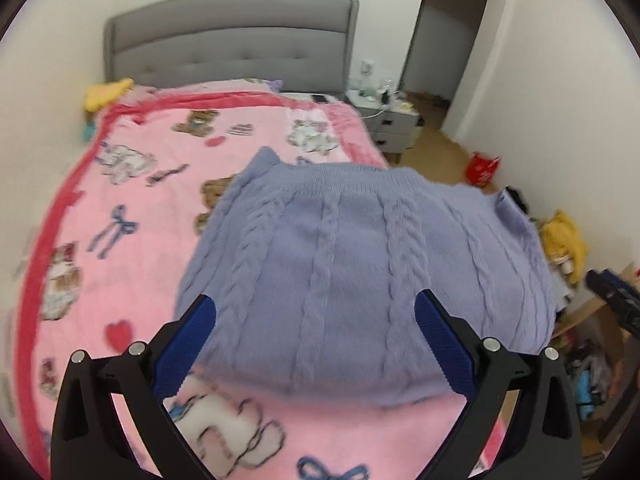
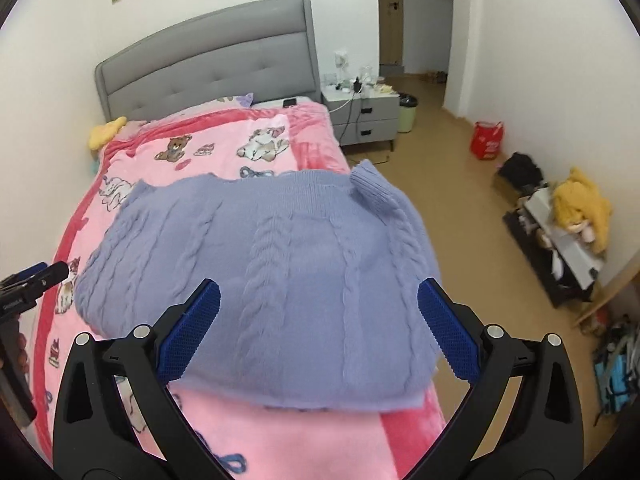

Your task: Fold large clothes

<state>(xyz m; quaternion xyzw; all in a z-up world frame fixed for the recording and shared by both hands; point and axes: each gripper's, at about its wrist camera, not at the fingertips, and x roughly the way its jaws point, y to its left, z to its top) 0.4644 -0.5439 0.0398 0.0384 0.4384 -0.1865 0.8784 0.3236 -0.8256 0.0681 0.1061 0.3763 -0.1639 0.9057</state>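
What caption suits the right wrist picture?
Open right gripper above a folded lavender cable-knit sweater on a pink blanket.

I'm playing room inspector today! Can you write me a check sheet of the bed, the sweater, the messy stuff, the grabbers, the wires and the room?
Surface: pink blanket with bears and bows covers the bed.
Job's things: purple cable-knit sweater lies folded near the bed's foot.
Clutter: yellow plush by the headboard; phone on the bed.
Grippers: left gripper and right gripper both open, holding nothing.
Cables: charger wires hang at the nightstand.
Surroundings: grey headboard, red bag, doll on boxes.
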